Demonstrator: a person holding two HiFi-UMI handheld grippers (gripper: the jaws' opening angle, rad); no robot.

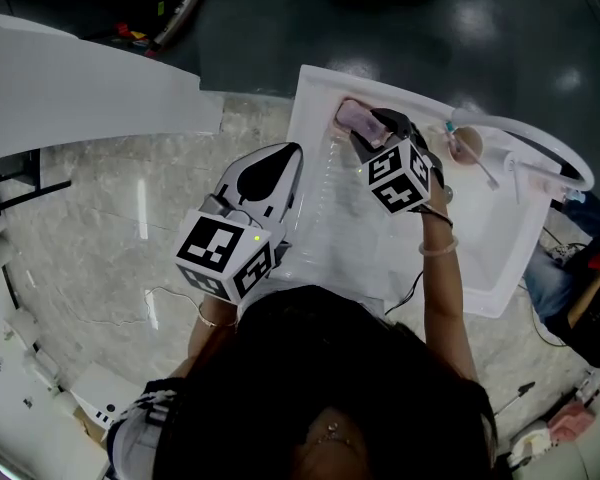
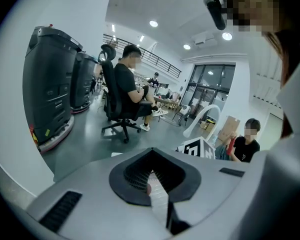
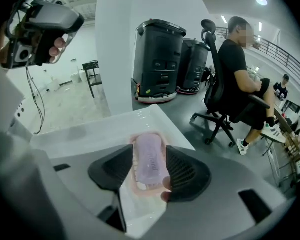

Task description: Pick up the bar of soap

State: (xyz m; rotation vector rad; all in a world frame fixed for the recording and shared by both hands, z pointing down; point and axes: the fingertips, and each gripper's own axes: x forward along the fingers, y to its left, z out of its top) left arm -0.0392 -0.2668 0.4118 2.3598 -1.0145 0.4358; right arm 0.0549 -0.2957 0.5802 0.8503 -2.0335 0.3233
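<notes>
A lavender bar of soap (image 3: 150, 160) lies on a pink soap dish (image 3: 140, 191) at the far left corner of the white sink (image 1: 315, 88). My right gripper (image 3: 150, 151) is open, its jaws standing on either side of the soap (image 1: 354, 118) with a thin gap at each pad. In the head view the right gripper (image 1: 368, 133) hangs right over the dish. My left gripper (image 1: 292, 153) hovers at the sink's left edge, shut and empty; in its own view the left gripper (image 2: 152, 151) has its tips together above the ribbed sink surface.
A white curved faucet (image 1: 540, 148) and a toothbrush (image 1: 470, 153) stand at the sink's right end. A marble counter (image 1: 110, 228) spreads to the left. Black machines (image 3: 157, 59) and a person on an office chair (image 3: 235, 74) are beyond the sink.
</notes>
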